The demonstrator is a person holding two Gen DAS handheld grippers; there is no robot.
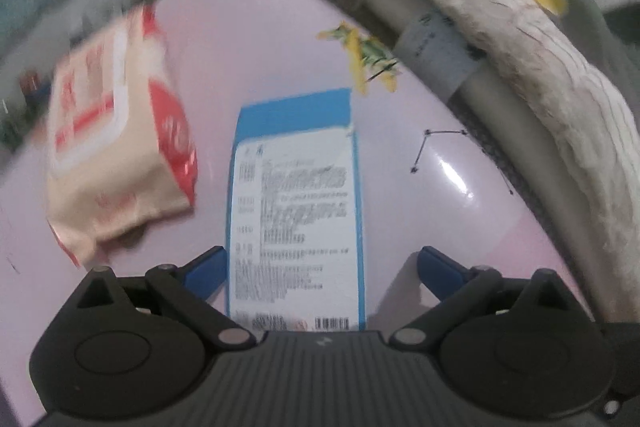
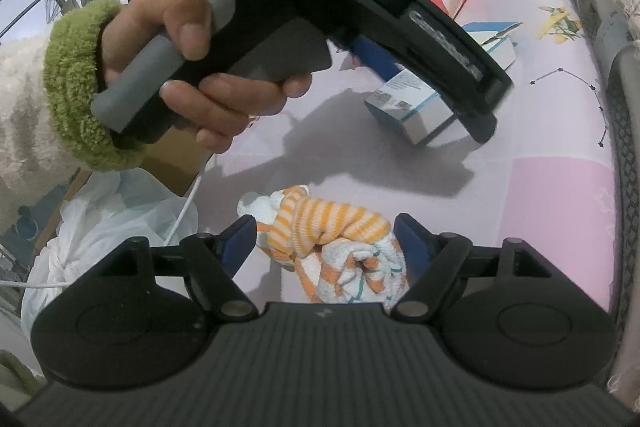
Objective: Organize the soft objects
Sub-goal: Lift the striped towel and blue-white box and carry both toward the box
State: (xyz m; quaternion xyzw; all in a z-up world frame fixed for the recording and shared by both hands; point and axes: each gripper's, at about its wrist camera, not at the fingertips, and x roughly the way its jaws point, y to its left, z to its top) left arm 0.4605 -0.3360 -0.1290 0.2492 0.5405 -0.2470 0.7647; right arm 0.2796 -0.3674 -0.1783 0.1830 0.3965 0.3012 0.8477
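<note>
Right wrist view: my right gripper [image 2: 325, 241] is straddling the striped cloth bundle [image 2: 336, 247] lying on the pink sheet [image 2: 556, 223]; jaws partly apart, pads not pressing it.
Left wrist view: my left gripper [image 1: 322, 267] is standing wide over the blue-and-white box [image 1: 296, 195], not touching it.
Red-and-cream pack [image 1: 116, 139]: lying just beside the box.
My left hand [image 2: 176, 67]: gripping the tool's handle.
</note>
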